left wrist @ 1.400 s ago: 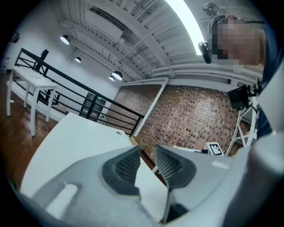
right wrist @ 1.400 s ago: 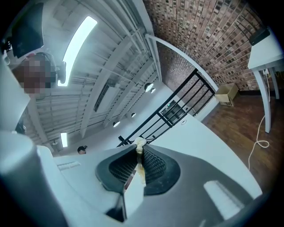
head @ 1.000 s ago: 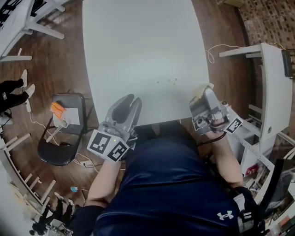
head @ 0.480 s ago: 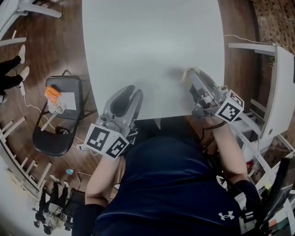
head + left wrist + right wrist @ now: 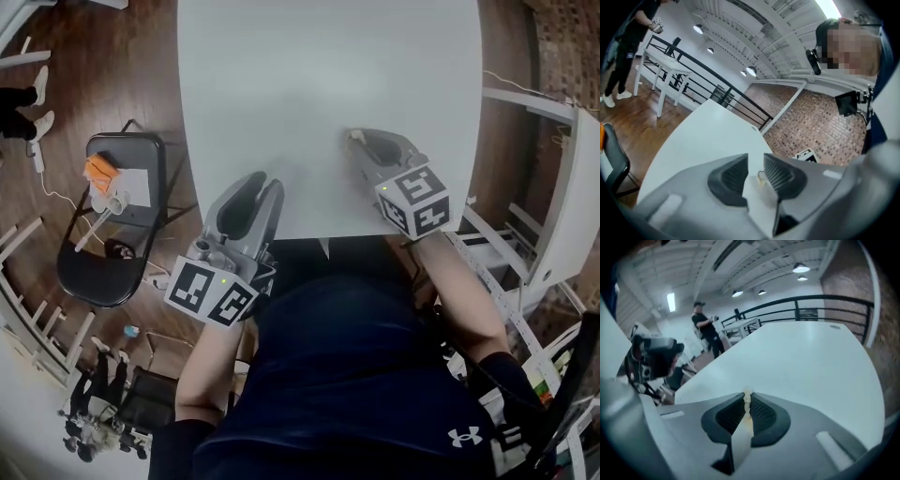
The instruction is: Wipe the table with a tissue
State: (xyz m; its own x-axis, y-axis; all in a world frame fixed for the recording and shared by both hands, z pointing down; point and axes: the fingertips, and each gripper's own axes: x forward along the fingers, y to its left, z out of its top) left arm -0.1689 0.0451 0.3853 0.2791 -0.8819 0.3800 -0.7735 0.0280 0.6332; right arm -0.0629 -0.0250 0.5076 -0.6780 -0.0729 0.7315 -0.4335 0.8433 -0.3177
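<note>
At the worktop's [image 5: 319,84] near edge, right of its middle: right gripper [image 5: 361,141] clamped on a thin cream tissue [image 5: 747,398], which pokes from the jaw tips over the worktop. Left of middle, same edge: left gripper [image 5: 262,183], jaws slightly spread, empty.

bright overhead lamps — soft shadows | fisheye edges — corners dark
</note>
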